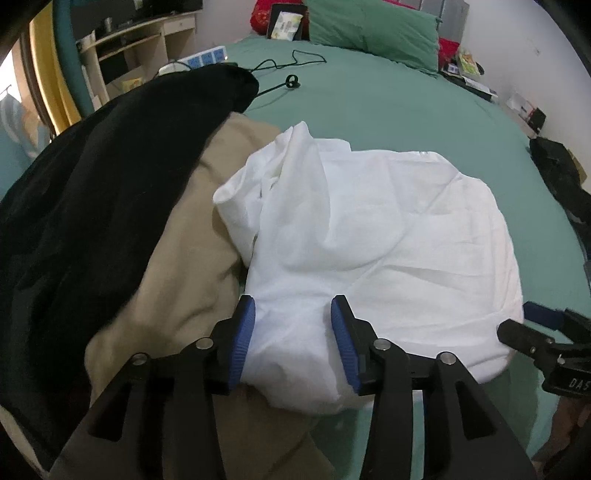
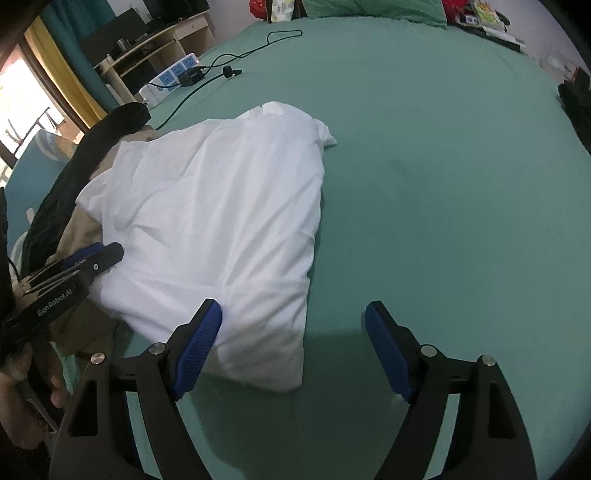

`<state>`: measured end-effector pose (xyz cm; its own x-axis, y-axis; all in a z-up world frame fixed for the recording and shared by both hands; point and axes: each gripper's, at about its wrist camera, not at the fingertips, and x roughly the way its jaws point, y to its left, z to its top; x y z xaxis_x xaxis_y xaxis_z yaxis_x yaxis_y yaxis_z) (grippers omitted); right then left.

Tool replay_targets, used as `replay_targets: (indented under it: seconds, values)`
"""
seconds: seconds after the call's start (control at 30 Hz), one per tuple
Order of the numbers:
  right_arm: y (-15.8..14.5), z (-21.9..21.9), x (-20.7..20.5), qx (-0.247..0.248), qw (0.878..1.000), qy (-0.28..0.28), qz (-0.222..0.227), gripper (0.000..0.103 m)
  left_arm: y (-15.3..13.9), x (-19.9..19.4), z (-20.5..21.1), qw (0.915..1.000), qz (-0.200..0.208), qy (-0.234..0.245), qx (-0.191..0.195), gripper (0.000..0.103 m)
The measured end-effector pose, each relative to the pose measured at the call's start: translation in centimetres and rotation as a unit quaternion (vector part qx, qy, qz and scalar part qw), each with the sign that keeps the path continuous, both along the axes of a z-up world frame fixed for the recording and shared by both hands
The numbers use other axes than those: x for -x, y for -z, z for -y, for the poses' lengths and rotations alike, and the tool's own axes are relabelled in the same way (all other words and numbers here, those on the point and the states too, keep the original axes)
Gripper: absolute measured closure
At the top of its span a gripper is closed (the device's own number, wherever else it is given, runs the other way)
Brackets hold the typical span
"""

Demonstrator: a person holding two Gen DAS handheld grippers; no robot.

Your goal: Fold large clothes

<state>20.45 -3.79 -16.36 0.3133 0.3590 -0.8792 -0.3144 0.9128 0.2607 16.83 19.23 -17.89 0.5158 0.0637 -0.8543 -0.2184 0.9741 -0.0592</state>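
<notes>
While the big white cloth garment (image 1: 369, 236) lies partly folded on the bed with the green sheet (image 1: 388, 103), the left tool (image 1: 293, 343) has a bunched-up bit of its near edge between its two blue pads (image 1: 243, 339). The cloth fills the gap and touches both pads, so the left tool is grasping the white garment. The right tool (image 2: 293, 349) stands wide and released, with nothing pinched in it. Its left blue pad (image 2: 197, 350) sits over the near corner of the white garment, and its other pad is over bare green sheet. In the left view the tip of the right tool shows at the right edge, just beside the white garment. Next to the white garment, on its left side, lies a tan cloth piece (image 1: 184, 266), and a black cloth piece (image 1: 96, 192) lies partly on top of the tan one. The white garment rests a little on the tan cloth. Far back on the bed there is a thin black cable (image 2: 221, 62), a white and blue power strip (image 2: 171, 77) and a green pillow (image 1: 369, 29). A wooden shelf desk (image 1: 140, 40) stands by the wall behind the bed.
</notes>
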Motion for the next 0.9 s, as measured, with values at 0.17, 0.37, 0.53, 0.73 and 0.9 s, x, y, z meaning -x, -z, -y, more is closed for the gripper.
replay_targets:
  seconds: [0.17,0.37,0.53,0.73,0.9]
  values:
    - [-0.5,0.7,0.9,-0.005,1.0,-0.008,-0.012,0.023,-0.5,0.9,0.1,0.9997,-0.008,-0.016,0.017,0.057]
    - [-1.0,1.7,2.1,0.005,1.0,-0.007,-0.009,0.023,-0.5,2.1,0.3,0.9994,-0.013,-0.029,0.011,0.057]
    - [-1.1,3.3,3.1,0.012,1.0,0.001,-0.008,0.023,-1.3,2.8,0.7,0.9992,-0.011,-0.037,0.008,0.057]
    - [-1.6,4.9,4.1,0.018,1.0,0.011,-0.005,0.023,-2.0,4.3,1.1,0.9989,-0.005,-0.045,0.015,0.057]
    - [-2.0,6.3,5.1,0.021,1.0,0.018,-0.001,0.023,-3.2,6.0,2.0,0.9991,0.008,-0.037,0.02,0.057]
